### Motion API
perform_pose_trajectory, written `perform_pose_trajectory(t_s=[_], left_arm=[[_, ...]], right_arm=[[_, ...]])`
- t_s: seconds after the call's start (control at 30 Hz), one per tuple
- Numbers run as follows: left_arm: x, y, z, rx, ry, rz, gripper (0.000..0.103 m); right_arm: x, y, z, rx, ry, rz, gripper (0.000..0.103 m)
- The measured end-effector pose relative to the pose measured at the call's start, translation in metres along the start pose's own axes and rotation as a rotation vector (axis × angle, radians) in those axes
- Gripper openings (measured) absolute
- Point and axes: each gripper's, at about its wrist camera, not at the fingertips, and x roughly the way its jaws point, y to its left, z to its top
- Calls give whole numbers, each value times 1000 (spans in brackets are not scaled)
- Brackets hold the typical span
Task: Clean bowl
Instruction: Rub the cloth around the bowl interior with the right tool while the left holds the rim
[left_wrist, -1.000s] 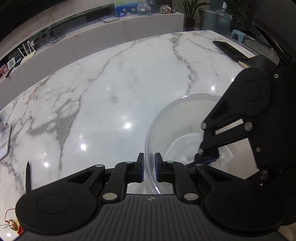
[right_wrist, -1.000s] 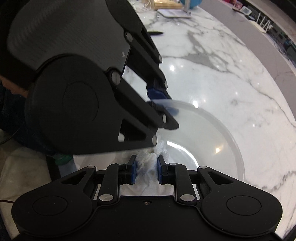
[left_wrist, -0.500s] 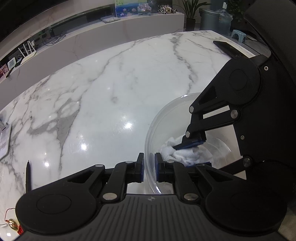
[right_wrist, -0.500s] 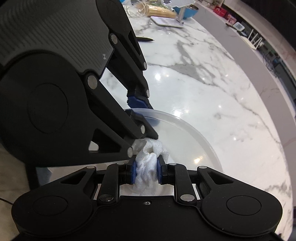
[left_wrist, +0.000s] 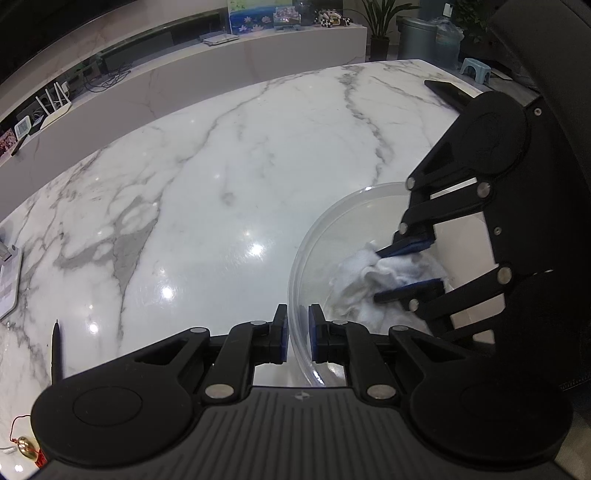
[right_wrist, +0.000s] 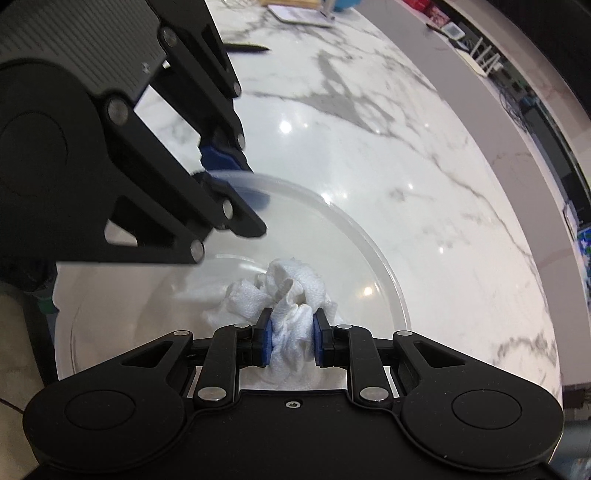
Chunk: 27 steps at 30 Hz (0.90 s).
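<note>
A clear plastic bowl (left_wrist: 317, 236) stands on the white marble table; it also shows in the right wrist view (right_wrist: 373, 254). My left gripper (left_wrist: 298, 334) is shut on the bowl's near rim, one finger inside and one outside. My right gripper (right_wrist: 291, 338) is shut on a crumpled white cloth (right_wrist: 284, 291) and holds it inside the bowl, against its inner surface. In the left wrist view the cloth (left_wrist: 373, 273) sits between the right gripper's blue pads (left_wrist: 406, 247). In the right wrist view the left gripper (right_wrist: 236, 177) clamps the far rim.
A black pen (left_wrist: 56, 347) lies on the marble table (left_wrist: 221, 177) at the left. A dark phone (left_wrist: 448, 94) lies near the table's far right edge. A white tray (left_wrist: 9, 280) sits at the left edge. A long counter runs behind the table.
My right gripper has moved the cloth around inside the bowl and tilted, so the cloth now shows fully between its pads. My left gripper stays clamped on the rim.
</note>
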Motion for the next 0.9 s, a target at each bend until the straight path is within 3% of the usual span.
perform_pose_trajectory(t_s=[0.17,0.3,0.63,0.9], left_arm=[[0,0,0,0,1,-1,10],[0,0,0,1,1,0,9],[1,-1,0,0,1,-1,9],[1,-2,0,1,2,-1,9]], right_arm=[[-6,3,-5,4,38,25,18],[-12,3,-2,27,52,94,18],[-11,3,4,56,-10,200,18],[2,5,17,2,-72,134,18]])
